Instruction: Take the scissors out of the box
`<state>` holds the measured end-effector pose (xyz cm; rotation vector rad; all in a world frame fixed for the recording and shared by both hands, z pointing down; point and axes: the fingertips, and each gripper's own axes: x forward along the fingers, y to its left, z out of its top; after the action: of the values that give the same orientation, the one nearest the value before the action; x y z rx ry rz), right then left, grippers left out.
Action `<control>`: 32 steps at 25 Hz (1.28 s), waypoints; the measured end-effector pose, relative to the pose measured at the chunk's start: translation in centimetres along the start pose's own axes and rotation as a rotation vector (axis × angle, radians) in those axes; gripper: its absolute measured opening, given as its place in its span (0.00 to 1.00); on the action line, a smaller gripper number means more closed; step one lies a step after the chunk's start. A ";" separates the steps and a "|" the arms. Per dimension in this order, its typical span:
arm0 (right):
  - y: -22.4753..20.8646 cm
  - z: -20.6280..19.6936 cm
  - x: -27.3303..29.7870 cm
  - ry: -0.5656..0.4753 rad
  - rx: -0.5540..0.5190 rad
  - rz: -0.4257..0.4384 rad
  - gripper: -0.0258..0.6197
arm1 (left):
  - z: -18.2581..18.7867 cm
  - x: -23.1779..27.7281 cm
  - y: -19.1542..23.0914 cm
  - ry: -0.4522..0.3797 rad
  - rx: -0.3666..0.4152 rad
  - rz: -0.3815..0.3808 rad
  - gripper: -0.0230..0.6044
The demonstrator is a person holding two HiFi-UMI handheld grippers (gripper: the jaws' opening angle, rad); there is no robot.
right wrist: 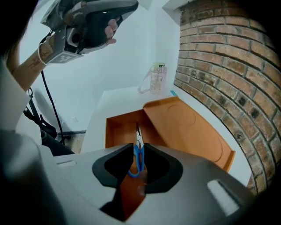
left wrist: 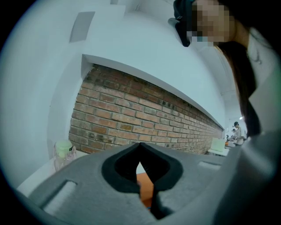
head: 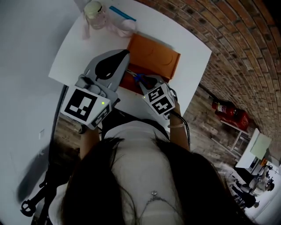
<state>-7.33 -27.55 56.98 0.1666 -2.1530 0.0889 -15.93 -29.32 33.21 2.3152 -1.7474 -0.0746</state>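
An orange box (head: 128,82) lies on the white table (head: 79,52) with its lid (head: 153,55) folded back. In the right gripper view the blue-handled scissors (right wrist: 138,159) lie inside the box (right wrist: 115,132), blades pointing away from me. My right gripper (right wrist: 139,147) points steeply down over them. Its jaws stand slightly apart, and the handles show through the gap with nothing pressed. In the head view this gripper (head: 143,84) hangs at the box's near edge. My left gripper (head: 126,52) is raised over the box's left side, its tips together and empty (left wrist: 140,145).
A clear jar with a pale green lid (head: 94,13) stands at the table's far corner, beside a blue strip (head: 123,13) and a pinkish bundle (head: 125,27). A brick wall (head: 228,39) runs along the table's right side. A red extinguisher (head: 228,112) lies on the floor.
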 end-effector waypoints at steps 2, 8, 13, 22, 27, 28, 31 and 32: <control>0.1 -0.4 0.5 0.017 -0.005 0.016 0.18 | -0.3 0.1 0.2 0.006 -0.007 0.008 0.04; 0.0 -1.4 1.6 0.059 -0.002 0.051 0.19 | -1.3 0.5 0.7 0.025 -0.026 0.030 0.04; -0.4 -2.1 2.4 0.084 -0.009 0.063 0.21 | -2.0 1.1 0.8 0.046 -0.037 0.041 0.04; -0.6 -2.9 3.7 0.126 -0.040 0.072 0.23 | -2.6 1.9 1.1 0.075 -0.040 0.046 0.04; -0.7 -3.1 4.3 0.139 -0.052 0.074 0.23 | -3.2 2.4 1.4 0.095 -0.043 0.052 0.04; -0.7 -3.1 4.3 0.142 -0.055 0.074 0.23 | -3.3 2.5 1.5 0.101 -0.041 0.052 0.04; -0.8 -3.4 4.7 0.156 -0.072 0.072 0.23 | -3.2 2.8 1.8 0.099 -0.043 0.049 0.04; -0.7 -3.5 4.8 0.161 -0.078 0.073 0.23 | -3.1 2.9 1.9 0.093 -0.045 0.049 0.04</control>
<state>-7.00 -28.21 62.93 0.0346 -1.9983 0.0582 -16.30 -32.08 36.93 2.2067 -1.7379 0.0026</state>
